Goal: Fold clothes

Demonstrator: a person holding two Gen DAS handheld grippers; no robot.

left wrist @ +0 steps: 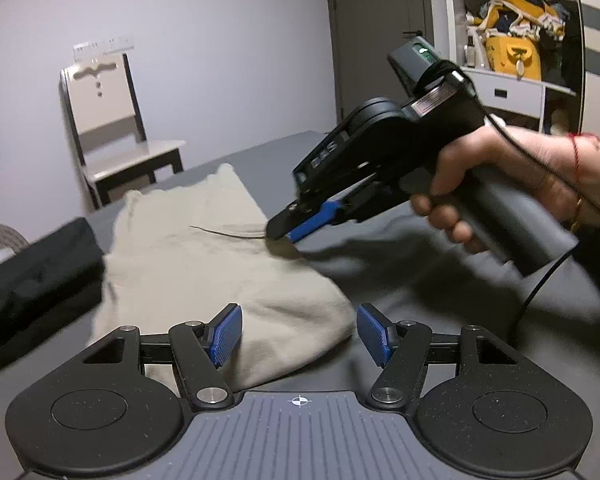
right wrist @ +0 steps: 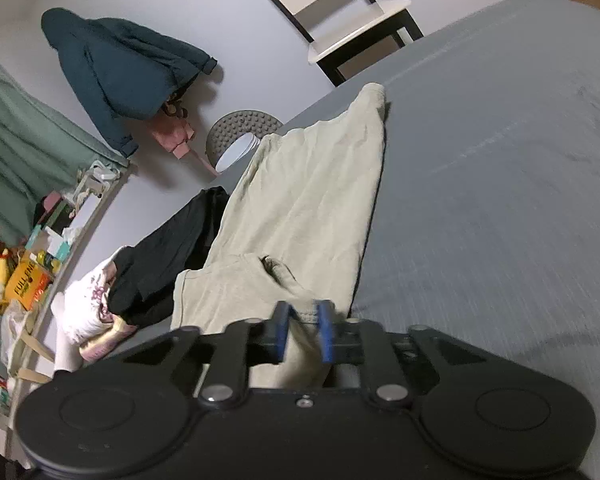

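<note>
Pinching beige garment (right wrist: 300,208), left fingers (left wrist: 224,336) spread

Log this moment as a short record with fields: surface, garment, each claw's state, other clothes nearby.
surface: grey bed sheet
garment: beige garment, partly folded, lying on the sheet
left claw: open, empty, at the garment's near edge
right claw: shut on the beige garment, fabric bunched between its blue pads
right hand: grips the claw's handle
other clothes: black garment beside the beige one
background: chair past the bed's far edge
</note>
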